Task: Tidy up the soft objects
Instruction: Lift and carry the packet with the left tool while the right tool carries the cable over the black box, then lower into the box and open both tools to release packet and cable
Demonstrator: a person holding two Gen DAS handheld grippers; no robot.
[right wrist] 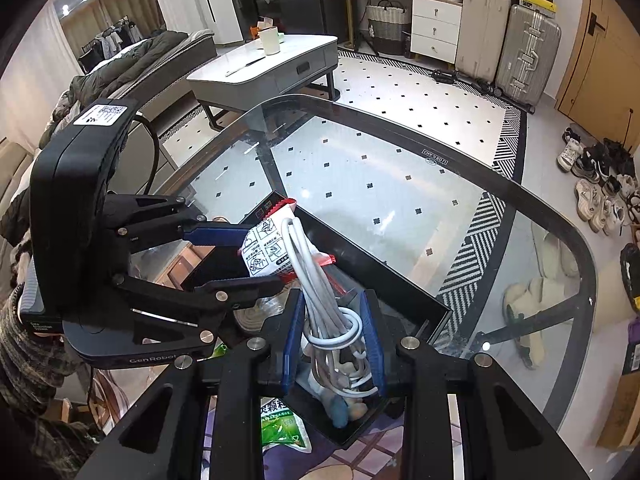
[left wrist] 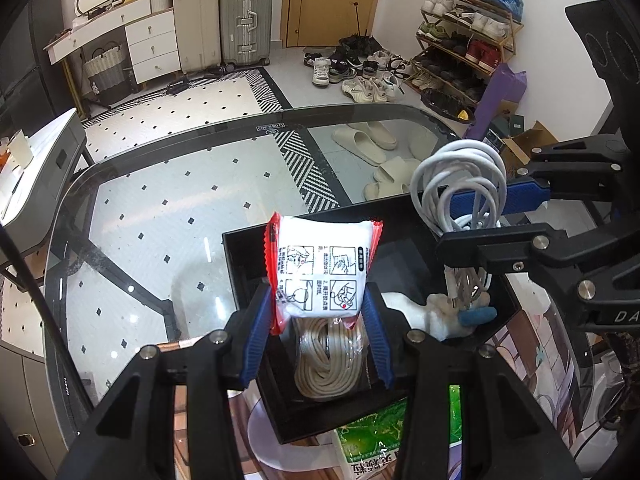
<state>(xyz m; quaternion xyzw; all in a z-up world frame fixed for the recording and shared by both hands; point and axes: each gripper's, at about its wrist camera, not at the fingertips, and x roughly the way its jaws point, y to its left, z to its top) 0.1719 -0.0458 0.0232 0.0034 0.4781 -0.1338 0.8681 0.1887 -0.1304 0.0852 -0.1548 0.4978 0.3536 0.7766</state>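
The left gripper is squeezing a white packet with red ends, holding it up over the black box on the glass table. The right gripper is pinching a bundle of white cable above the same box. A coil of cream rope and a small plush toy are lying inside already. I think both things are being put away now. Next, each claw probably needs to go down lower and let go gently.

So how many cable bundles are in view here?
2: a white cable bundle held by the right gripper, and a beige cable coil in the black box. More may be hidden.
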